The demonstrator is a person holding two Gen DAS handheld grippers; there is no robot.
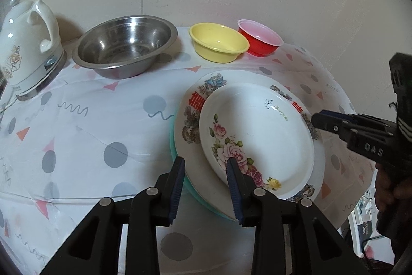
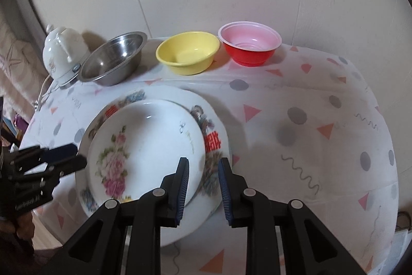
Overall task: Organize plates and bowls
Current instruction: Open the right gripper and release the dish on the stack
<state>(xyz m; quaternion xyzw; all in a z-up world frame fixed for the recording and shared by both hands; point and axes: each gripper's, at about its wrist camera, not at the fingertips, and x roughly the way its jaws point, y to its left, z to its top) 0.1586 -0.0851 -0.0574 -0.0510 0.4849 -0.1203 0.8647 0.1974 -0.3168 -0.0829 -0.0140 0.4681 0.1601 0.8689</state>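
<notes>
A small white plate with pink roses [image 1: 257,133] [image 2: 149,135] lies on a larger floral plate with red characters [image 1: 190,105] [image 2: 134,94]. Under both shows the edge of a teal plate [image 1: 200,200]. My left gripper [image 1: 206,164] [image 2: 77,155] is open at the stack's near-left rim, one finger outside the stack and one over the rose plate. My right gripper [image 2: 203,161] [image 1: 322,121] is open at the right rim, with the larger plate's border showing in its gap. Neither gripper's pads press on a plate. A steel bowl [image 1: 123,43] [image 2: 113,61], a yellow bowl [image 1: 219,43] [image 2: 188,53] and a red bowl [image 1: 260,38] [image 2: 249,45] stand in a row by the wall.
A white ceramic kettle [image 1: 28,43] [image 2: 61,53] with a cord stands at the back left beside the steel bowl. A patterned cloth [image 1: 103,120] [image 2: 309,133] covers the table and drops off at the right and near edges. A hand [image 1: 391,187] holds the right gripper.
</notes>
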